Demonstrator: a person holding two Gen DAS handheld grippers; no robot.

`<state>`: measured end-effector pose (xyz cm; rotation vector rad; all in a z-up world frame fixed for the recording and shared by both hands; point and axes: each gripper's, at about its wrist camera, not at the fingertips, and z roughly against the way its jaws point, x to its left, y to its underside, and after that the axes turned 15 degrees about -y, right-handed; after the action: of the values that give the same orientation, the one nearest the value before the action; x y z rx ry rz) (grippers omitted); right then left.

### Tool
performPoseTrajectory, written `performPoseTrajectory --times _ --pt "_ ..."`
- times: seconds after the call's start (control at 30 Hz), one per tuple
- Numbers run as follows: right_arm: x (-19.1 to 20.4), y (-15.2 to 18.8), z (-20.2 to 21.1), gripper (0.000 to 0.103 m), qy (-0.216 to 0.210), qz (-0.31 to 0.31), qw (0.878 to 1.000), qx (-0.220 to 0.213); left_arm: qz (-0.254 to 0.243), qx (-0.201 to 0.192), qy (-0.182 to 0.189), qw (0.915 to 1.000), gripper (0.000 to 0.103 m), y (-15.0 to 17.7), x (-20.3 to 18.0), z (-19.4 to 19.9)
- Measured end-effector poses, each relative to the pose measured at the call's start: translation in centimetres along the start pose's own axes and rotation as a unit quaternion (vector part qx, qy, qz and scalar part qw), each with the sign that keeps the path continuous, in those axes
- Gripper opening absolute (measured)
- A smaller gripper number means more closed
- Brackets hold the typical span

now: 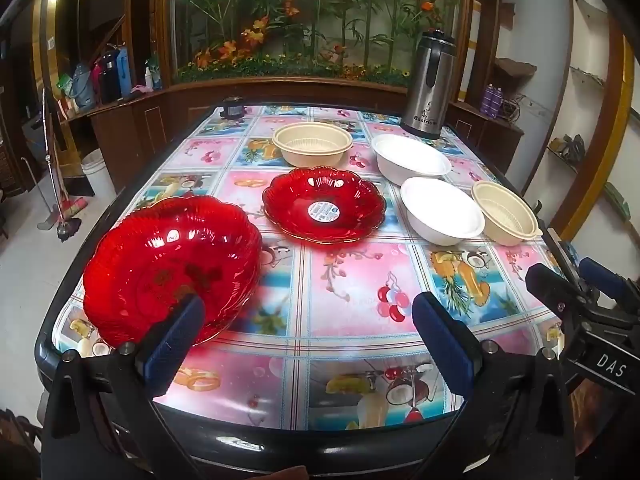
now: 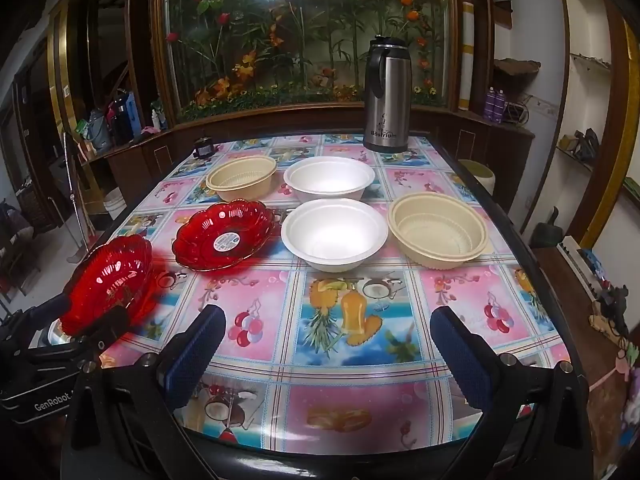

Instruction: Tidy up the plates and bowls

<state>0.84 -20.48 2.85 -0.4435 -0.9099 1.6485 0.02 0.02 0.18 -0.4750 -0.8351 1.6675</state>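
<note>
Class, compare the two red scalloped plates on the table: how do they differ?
The far red plate carries a round sticker at its centre; the near red plate shows a gold-looking pattern instead. The far one lies beside the near white bowl; the near one sits near the table's left edge, just ahead of the left gripper. Both are translucent red, scalloped and empty.

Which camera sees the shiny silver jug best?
The right wrist view: the silver jug stands whole at the table's far end, with handle, lid and label clear. In the left wrist view the jug is smaller, tilted by the lens and off toward the right.
</note>
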Motion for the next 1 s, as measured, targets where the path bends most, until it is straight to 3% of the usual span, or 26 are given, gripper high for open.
performPoseTrajectory --times 1.0 --pt "0.87 -0.02 -0.71 0.103 0.000 0.003 1.000 0.000 -0.006 0.007 0.016 0.9998 0.103 0.23 -0.22 0.04"
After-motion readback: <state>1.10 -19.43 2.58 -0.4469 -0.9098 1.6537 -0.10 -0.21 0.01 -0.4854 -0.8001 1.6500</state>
